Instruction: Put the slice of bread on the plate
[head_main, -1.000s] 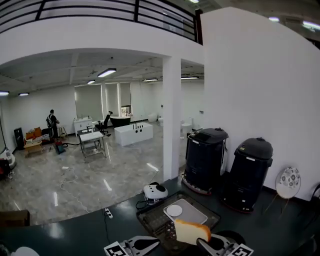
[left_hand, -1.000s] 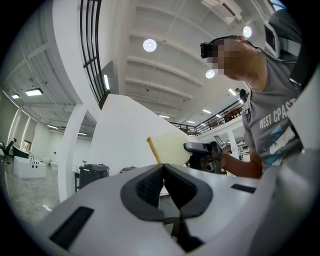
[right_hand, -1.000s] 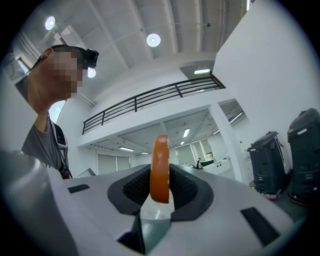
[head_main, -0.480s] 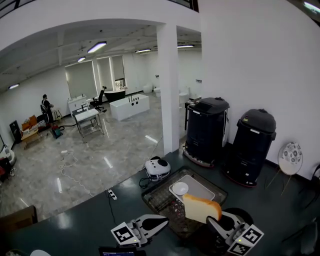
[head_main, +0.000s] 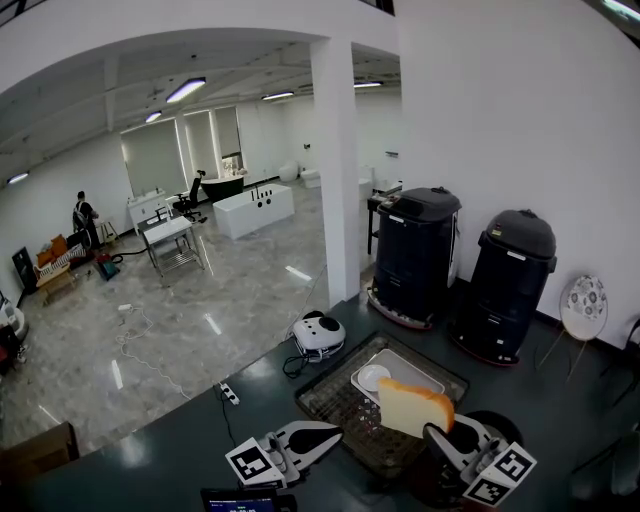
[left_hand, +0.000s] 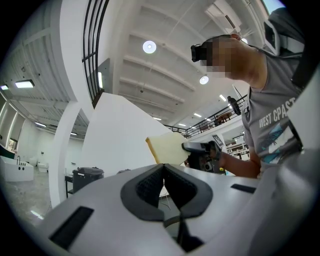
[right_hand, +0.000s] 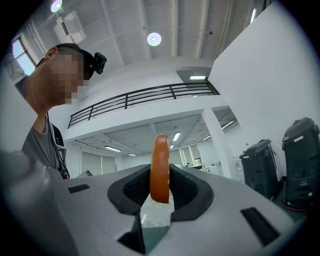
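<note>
The slice of bread (head_main: 415, 407), pale with a brown crust, stands upright in my right gripper (head_main: 437, 432), which is shut on it at the bottom right of the head view. It hangs over the near right part of a dark mesh tray (head_main: 330, 395). On that tray lie a white rectangular plate (head_main: 412, 369) and a small round white dish (head_main: 373, 377). In the right gripper view the bread (right_hand: 160, 167) shows edge-on between the pads. My left gripper (head_main: 322, 434) is beside the tray's near left corner, shut and empty (left_hand: 163, 181). The left gripper view also shows the bread (left_hand: 167, 149).
The tray sits on a dark counter (head_main: 180, 460). A white panda-faced device (head_main: 318, 334) with a cable lies behind it. Two tall black bins (head_main: 415, 255) (head_main: 510, 285) stand at the wall, with a patterned round plate on a stand (head_main: 582, 308) further right.
Both grippers have moved up the picture and to the right, further over the counter. The bread has travelled with the right gripper to above the tray's near part.
</note>
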